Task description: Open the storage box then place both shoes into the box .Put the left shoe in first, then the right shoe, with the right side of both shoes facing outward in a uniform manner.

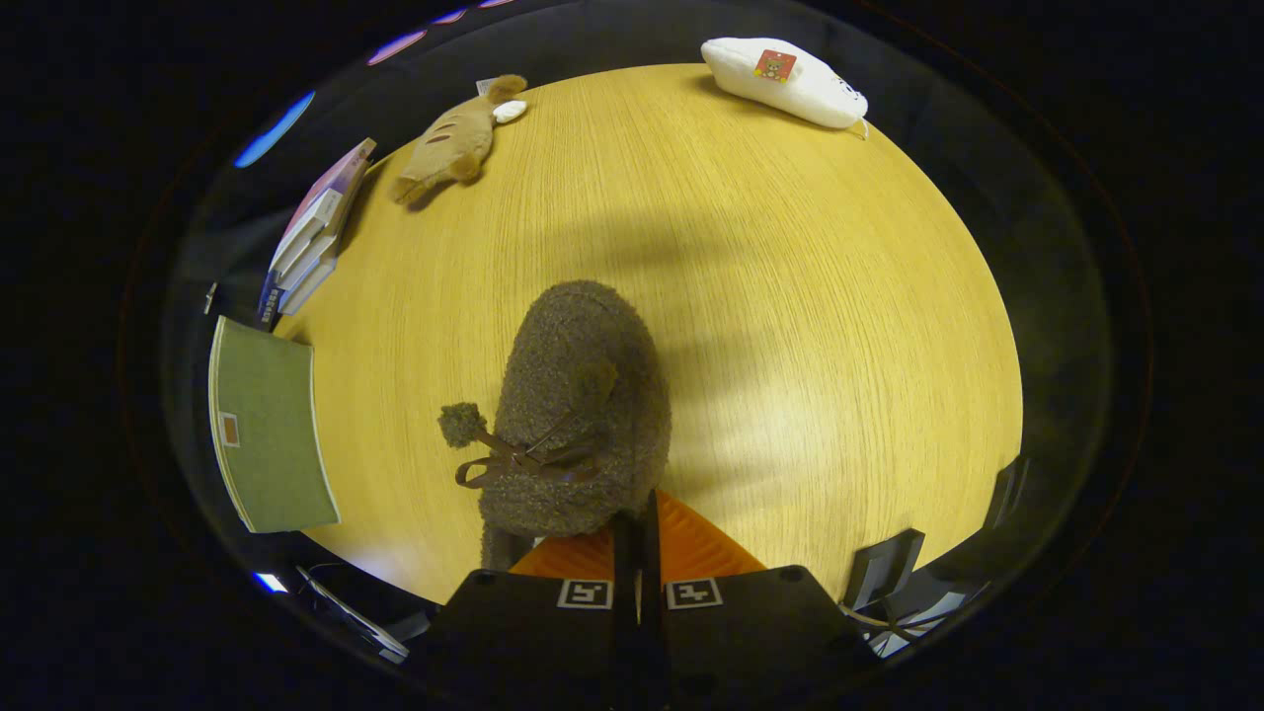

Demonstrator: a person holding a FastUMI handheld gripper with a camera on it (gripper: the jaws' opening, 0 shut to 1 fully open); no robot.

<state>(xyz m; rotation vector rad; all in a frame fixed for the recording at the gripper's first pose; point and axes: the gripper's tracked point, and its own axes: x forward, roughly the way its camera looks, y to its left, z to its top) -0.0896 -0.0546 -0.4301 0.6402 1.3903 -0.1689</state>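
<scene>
We hold the gripper (637, 528) with its fingers pressed together on the rear edge of the fuzzy brown shoe (578, 410), which hangs just ahead of them over the wooden table (839, 326), presumably so it can be carried boxward.

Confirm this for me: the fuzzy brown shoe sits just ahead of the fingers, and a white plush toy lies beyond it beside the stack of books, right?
Not quite. In the gripper view, the plush toy beside the books is tan, not white. The fuzzy brown shoe does sit just ahead of the fingers.
</scene>
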